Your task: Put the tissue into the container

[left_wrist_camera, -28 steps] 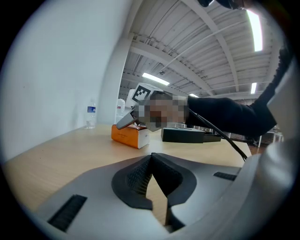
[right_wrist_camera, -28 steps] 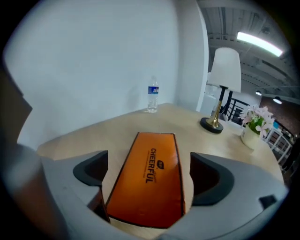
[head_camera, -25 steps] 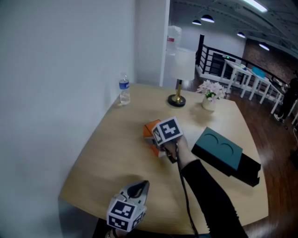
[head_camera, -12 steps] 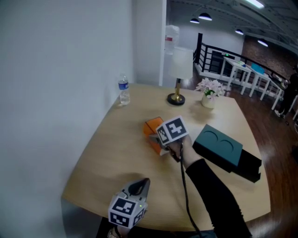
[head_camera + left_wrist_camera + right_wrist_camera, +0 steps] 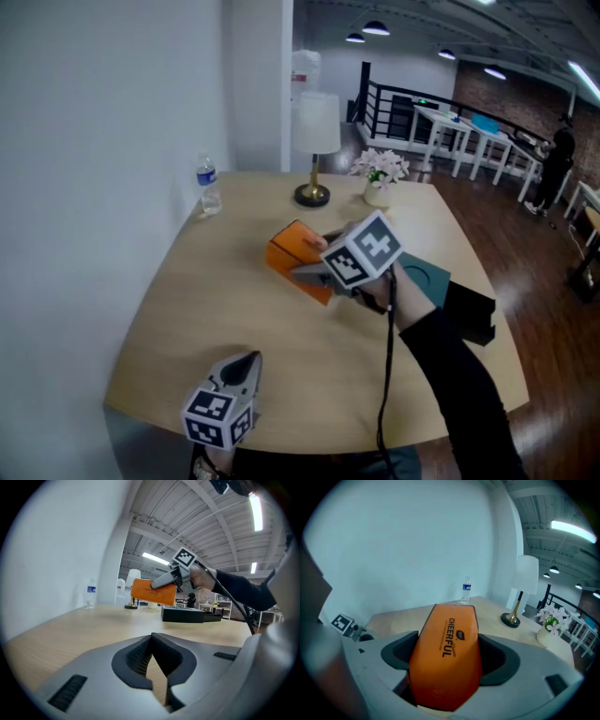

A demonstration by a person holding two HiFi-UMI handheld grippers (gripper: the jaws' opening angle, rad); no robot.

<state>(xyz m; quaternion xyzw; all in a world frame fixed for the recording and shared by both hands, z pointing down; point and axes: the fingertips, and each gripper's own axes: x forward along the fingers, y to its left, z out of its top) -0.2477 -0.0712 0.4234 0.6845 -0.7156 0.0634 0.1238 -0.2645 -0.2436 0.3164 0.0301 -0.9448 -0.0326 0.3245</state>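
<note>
Tissue pack [image 5: 296, 255]: an orange pack with dark lettering on its top face, lifted clear of the table [image 5: 187, 281] and hanging over its middle, a touch toward the far edge.
Right gripper [image 5: 311, 273]: closed on the tissue pack. In the right gripper view the pack [image 5: 446, 653] fills the space between the two jaws, both dark pads press its long sides, and its far end pokes out past the tips toward the wall side of the table.
Pack against gripper: clamped at its near end, lying lengthwise along the jaws and roughly level. From the left gripper view it [image 5: 153, 591] shows as a flat orange slab held up in the air.
Right hand [image 5: 380, 286]: wrapped round the handle below the marker cube, with a black sleeve running back to the near edge.
Left gripper [image 5: 246, 361]: low at the near edge, toward the near-left corner and well apart from the pack. Its jaws are together at the tips with nothing between them [image 5: 152, 637], only bare tabletop showing through the slit further back.
Container [image 5: 433, 278]: a dark teal box with a black part sticking out on its right, on the table near the right edge — partly hidden by the right gripper and hand in the head view. In the left gripper view it [image 5: 183, 614] sits on the surface below and beyond the raised pack, not touching it.
Far edge: a lamp [image 5: 315, 141] with a white shade on a brass foot, and a small pot of pale flowers [image 5: 379, 174] just to its right.
Far-left corner: a clear water bottle [image 5: 208, 187], upright, close to the wall.
</note>
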